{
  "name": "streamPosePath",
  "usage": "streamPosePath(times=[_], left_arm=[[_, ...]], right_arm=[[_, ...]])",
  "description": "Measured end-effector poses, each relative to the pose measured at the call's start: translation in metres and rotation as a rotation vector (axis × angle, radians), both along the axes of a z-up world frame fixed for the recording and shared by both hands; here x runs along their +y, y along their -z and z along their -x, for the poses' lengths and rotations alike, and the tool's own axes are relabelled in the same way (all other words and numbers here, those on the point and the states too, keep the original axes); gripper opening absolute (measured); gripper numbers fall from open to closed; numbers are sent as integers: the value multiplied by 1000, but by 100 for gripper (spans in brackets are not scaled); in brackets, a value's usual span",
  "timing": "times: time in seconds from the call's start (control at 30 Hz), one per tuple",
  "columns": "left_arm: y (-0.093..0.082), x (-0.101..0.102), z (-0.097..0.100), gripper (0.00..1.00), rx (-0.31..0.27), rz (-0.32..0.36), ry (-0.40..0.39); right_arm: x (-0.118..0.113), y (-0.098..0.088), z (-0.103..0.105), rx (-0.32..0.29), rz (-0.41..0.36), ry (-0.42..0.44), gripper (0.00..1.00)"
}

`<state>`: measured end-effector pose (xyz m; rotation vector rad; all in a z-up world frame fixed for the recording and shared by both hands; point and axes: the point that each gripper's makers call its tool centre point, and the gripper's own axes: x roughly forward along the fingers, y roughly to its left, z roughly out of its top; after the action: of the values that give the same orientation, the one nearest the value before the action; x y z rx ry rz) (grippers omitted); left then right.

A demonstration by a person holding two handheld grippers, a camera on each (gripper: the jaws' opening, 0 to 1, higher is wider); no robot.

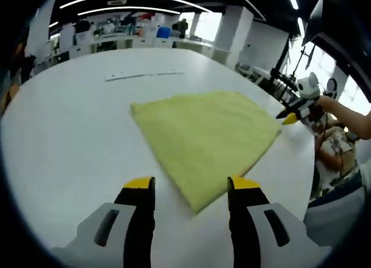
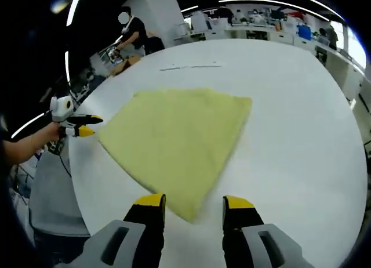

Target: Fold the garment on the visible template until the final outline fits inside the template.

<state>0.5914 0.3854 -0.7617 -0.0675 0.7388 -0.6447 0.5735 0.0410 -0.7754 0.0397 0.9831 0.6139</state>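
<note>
Yellow-green garment [image 1: 208,137] lies flat on the white table [image 1: 69,134], spread as one rough four-sided sheet with no visible fold on top. Same garment in the right gripper view [image 2: 174,140], one pointed corner aimed at the camera.

Left gripper [image 1: 190,189]: jaws spread apart, nothing between them, yellow tips hanging just above the garment's near corner, no visible contact. In the right gripper view it [image 2: 87,126] sits just beside the garment's left corner, held by a hand [image 2: 46,133]; too small there to tell if it touches the cloth.

Right gripper [image 2: 194,203]: jaws spread, empty, tips just short of the garment's near point. In the left gripper view it [image 1: 293,112] is at the garment's right corner, touching or just beside it, can't tell which.

Beyond the garment's far edge, a thin pale strip [image 1: 145,75] lies on the table, well apart from the cloth. Template outline around the garment: can't make one out.

Person [image 2: 136,30] stands past the table's far-left rim.
</note>
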Motion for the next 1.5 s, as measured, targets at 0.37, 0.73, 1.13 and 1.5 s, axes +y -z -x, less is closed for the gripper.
streamPosePath(times=[0.37,0.73,1.13,1.5], left_arm=[[16,4,10,19,74,36,-64],[21,1,20,3,150,76,-79],[20,-1,33,1,108,39,-41],[16,-1,45,0,93,7,-15]], right_arm=[[2,10,8,10,-25,34,13],[0,11,12,-7,-4,26,0],[-2,8,20,-38,33,-26,0],[-4,7,38,-37,37,-50,0]])
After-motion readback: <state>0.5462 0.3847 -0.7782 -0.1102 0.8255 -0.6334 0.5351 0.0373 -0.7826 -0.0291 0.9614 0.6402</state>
